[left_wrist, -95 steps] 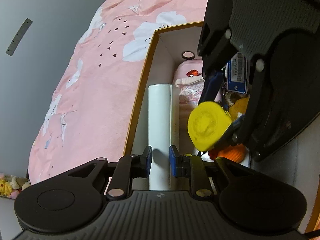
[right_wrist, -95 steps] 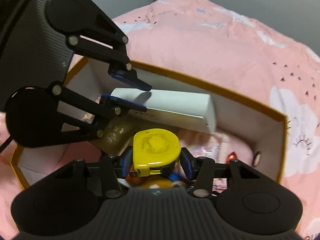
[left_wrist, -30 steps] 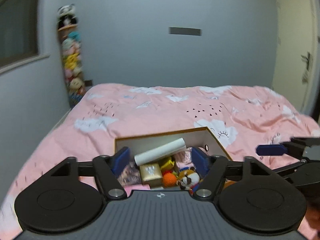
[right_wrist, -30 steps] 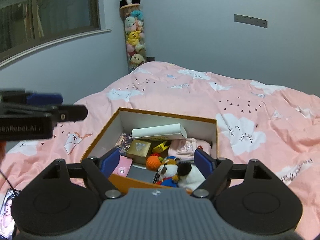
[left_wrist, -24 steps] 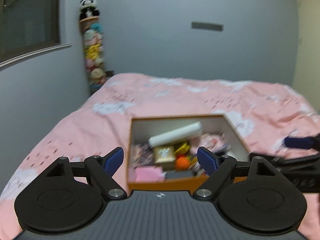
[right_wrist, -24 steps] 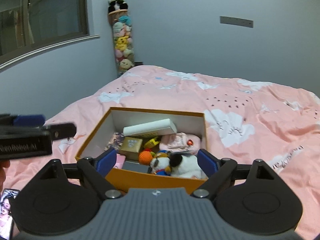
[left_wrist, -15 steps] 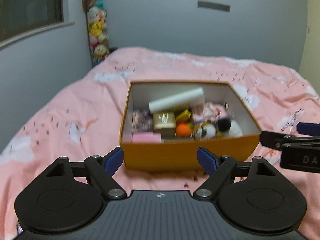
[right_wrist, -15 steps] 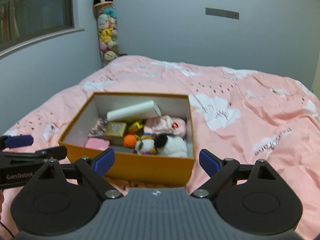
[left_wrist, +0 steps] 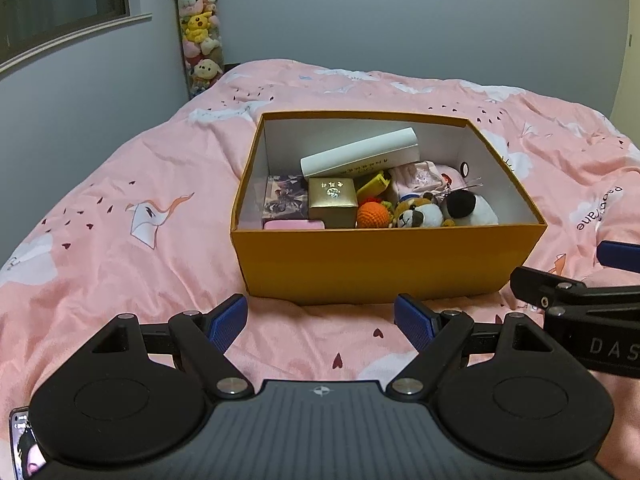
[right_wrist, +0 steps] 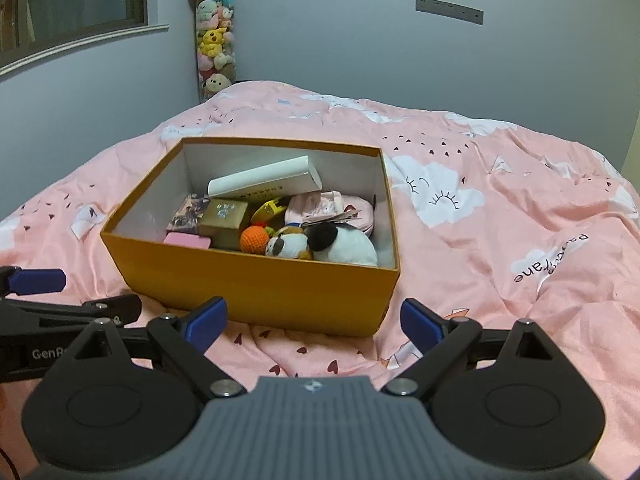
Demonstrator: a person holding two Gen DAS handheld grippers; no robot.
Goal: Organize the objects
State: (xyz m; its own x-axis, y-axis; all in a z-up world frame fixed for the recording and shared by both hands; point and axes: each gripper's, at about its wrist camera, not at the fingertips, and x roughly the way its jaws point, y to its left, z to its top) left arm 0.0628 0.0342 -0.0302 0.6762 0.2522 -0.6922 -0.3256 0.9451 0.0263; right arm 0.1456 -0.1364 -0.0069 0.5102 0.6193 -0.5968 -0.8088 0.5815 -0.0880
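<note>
We're hovering both tongs, left tongs (left_wrist: 320, 318) and right tongs (right_wrist: 314, 320), wide and empty, backed off the filled box (left_wrist: 384, 260); yellow tape measure (left_wrist: 374, 185) dropped in, organizing looks done.

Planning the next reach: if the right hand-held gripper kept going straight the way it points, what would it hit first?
Probably the orange box's near wall, though the pink bedspread may come first; depth is unclear. The right hand-held gripper is open and empty.
</note>
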